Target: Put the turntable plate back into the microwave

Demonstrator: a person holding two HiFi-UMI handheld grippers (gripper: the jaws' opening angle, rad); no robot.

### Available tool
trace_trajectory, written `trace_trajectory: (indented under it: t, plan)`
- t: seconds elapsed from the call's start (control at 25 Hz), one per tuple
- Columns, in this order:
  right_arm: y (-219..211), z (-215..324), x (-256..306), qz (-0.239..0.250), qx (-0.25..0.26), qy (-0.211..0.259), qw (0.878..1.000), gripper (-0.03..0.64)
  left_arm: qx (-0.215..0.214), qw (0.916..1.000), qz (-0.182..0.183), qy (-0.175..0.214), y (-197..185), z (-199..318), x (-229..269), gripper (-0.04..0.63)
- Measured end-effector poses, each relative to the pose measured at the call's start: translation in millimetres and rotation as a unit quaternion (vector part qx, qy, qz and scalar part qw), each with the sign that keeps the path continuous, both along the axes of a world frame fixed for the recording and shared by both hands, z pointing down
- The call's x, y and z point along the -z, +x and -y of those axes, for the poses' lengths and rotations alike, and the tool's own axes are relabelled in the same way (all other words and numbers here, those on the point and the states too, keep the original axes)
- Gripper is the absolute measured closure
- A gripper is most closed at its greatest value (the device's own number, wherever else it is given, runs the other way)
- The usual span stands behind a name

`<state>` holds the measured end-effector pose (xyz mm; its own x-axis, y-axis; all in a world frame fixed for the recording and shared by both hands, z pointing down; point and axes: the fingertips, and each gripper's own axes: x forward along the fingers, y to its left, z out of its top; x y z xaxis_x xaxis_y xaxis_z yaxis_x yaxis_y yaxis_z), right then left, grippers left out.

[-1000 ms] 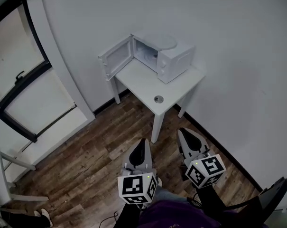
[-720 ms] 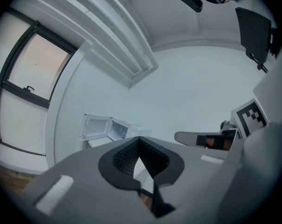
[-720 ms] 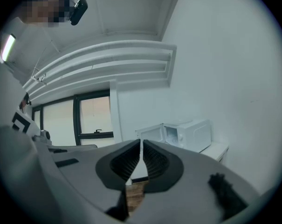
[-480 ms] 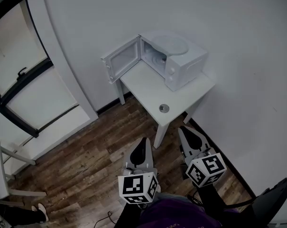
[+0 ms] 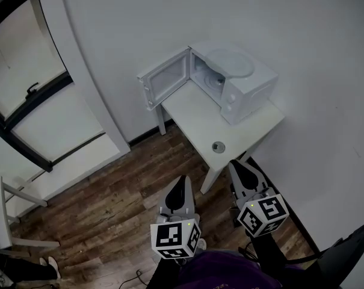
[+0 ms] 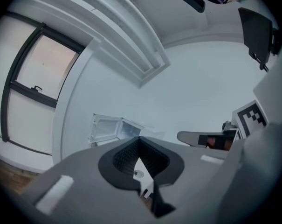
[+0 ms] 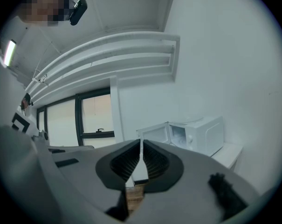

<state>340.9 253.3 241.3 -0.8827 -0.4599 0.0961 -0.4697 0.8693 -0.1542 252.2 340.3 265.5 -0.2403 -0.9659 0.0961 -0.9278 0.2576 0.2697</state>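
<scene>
Grippers (image 5: pixel 182 179) (image 5: pixel 236 165) nearer microwave (image 5: pixel 252 95), turntable plate (image 5: pixel 230 62) well ahead.

In front of me a small white table (image 5: pixel 197 110) stands on the wood-plank floor (image 5: pixel 109 203), set in the corner where two white walls meet. On the far right part of its top sits the white microwave (image 5: pixel 248 92), its door (image 5: pixel 165 80) swung open and reaching past the table's far left edge. A small round grey thing (image 5: pixel 218 147) lies by the near edge, well apart from the microwave.
</scene>
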Motion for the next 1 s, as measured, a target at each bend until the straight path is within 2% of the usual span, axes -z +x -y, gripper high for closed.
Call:
trace_trajectory:
  t: [0.56, 1.0]
  plan:
    - [-118, 62, 4, 0.002, 0.008, -0.001, 1.0, 0.604, 0.022, 0.9998, 0.001, 0.005, -126, 58, 6, 0.588]
    - [-210, 78, -3, 0.001, 0.022, -0.004, 1.0, 0.604, 0.044, 0.999, -0.002, 0.002, -214, 61, -1, 0.588]
